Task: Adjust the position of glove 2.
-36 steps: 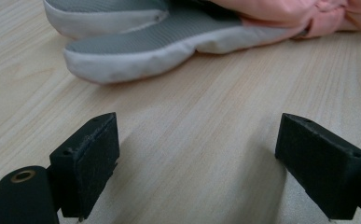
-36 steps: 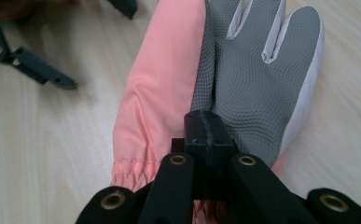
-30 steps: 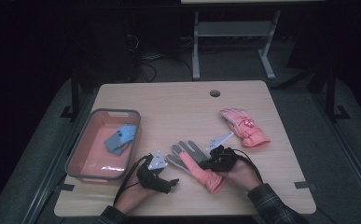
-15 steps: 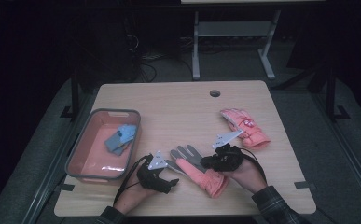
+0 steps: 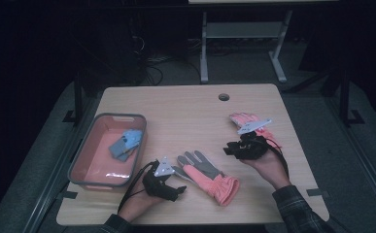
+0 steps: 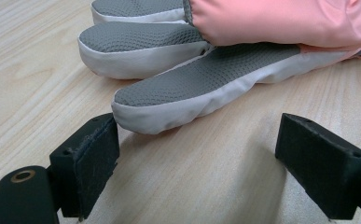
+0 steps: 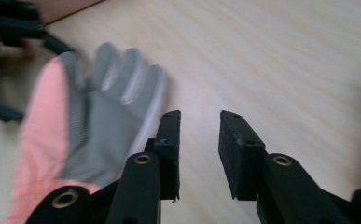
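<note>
The glove lies between the wide-open left gripper and the right gripper, whose empty jaws have just been opening.

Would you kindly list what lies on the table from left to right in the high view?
Pink bin → left gripper → pink-and-grey glove → right gripper → second pink glove.

The wooden counter carried a grey tray at its left, a pink-and-grey glove near the front middle, and a second pink glove at right.
</note>
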The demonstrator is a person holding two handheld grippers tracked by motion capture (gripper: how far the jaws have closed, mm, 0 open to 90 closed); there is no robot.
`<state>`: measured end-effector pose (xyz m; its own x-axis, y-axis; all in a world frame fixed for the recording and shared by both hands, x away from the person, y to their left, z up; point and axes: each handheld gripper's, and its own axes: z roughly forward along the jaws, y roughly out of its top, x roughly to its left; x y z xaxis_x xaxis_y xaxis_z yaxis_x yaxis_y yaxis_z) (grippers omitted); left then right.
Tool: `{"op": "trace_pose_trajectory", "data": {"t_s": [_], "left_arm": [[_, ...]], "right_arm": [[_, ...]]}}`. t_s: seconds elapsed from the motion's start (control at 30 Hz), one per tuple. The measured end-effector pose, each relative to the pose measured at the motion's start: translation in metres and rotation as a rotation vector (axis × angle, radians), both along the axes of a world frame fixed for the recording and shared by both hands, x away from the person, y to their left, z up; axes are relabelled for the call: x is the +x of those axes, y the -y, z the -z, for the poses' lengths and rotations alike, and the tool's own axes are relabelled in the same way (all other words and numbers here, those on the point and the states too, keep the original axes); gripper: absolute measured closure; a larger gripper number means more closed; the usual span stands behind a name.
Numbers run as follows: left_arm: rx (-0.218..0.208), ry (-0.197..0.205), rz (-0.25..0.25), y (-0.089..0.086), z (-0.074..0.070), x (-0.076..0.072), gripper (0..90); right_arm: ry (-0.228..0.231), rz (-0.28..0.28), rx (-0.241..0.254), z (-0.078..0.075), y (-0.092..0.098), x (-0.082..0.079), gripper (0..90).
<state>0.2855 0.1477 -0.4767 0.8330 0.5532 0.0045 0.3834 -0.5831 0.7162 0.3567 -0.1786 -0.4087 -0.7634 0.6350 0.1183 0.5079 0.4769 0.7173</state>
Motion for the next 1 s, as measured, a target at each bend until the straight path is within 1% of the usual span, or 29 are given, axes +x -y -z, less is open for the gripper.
{"op": "trace_pose_trajectory", "data": {"t_s": [0.03, 0.07, 0.13, 0.2, 0.23, 0.33, 0.37, 0.57, 0.63, 0.77, 0.87, 0.93, 1.0], "left_arm": [[0.0, -0.001, 0.0, 0.0, 0.0, 0.0, 12.8], [-0.003, -0.005, -0.002, 0.0, 0.0, 0.0, 12.8], [-0.003, -0.005, -0.002, 0.0, 0.0, 0.0, 12.8], [-0.005, -0.007, -0.004, 0.0, 0.0, -0.001, 12.8], [-0.004, -0.006, -0.004, 0.0, 0.0, 0.0, 12.8], [-0.004, -0.006, -0.004, 0.0, 0.0, 0.0, 12.8], [-0.004, -0.006, -0.004, 0.0, 0.0, 0.0, 12.8], [-0.006, -0.008, -0.003, 0.001, 0.0, 0.0, 12.8], [-0.005, -0.008, -0.003, 0.0, 0.0, 0.0, 12.8], [-0.004, -0.005, -0.002, 0.0, 0.0, 0.0, 12.8], [-0.006, -0.008, -0.003, 0.001, 0.0, 0.0, 12.8], [-0.006, -0.008, -0.003, 0.001, 0.0, 0.0, 12.8], [-0.003, -0.005, -0.002, 0.0, 0.0, 0.0, 12.8]], "right_arm": [[-0.001, 0.008, -0.009, 0.0, 0.002, 0.003, 66.5], [0.005, 0.029, -0.017, -0.001, 0.007, 0.009, 66.1], [0.001, 0.062, -0.017, -0.001, 0.015, 0.017, 65.3], [0.002, 0.082, -0.031, 0.0, 0.023, 0.022, 64.5], [0.003, 0.103, -0.032, 0.001, 0.028, 0.025, 64.5], [-0.004, 0.144, -0.027, 0.002, 0.041, 0.031, 63.0], [-0.013, 0.16, -0.027, 0.003, 0.045, 0.034, 63.0], [-0.002, 0.227, -0.032, 0.004, 0.063, 0.048, 60.1], [-0.013, 0.247, -0.036, 0.005, 0.068, 0.052, 59.1], [-0.017, 0.276, -0.055, 0.013, 0.075, 0.06, 56.8], [-0.025, 0.3, -0.058, 0.018, 0.082, 0.064, 55.9], [-0.039, 0.305, -0.056, 0.021, 0.085, 0.065, 55.7], [-0.046, 0.294, -0.069, 0.026, 0.085, 0.067, 57.1]]}}
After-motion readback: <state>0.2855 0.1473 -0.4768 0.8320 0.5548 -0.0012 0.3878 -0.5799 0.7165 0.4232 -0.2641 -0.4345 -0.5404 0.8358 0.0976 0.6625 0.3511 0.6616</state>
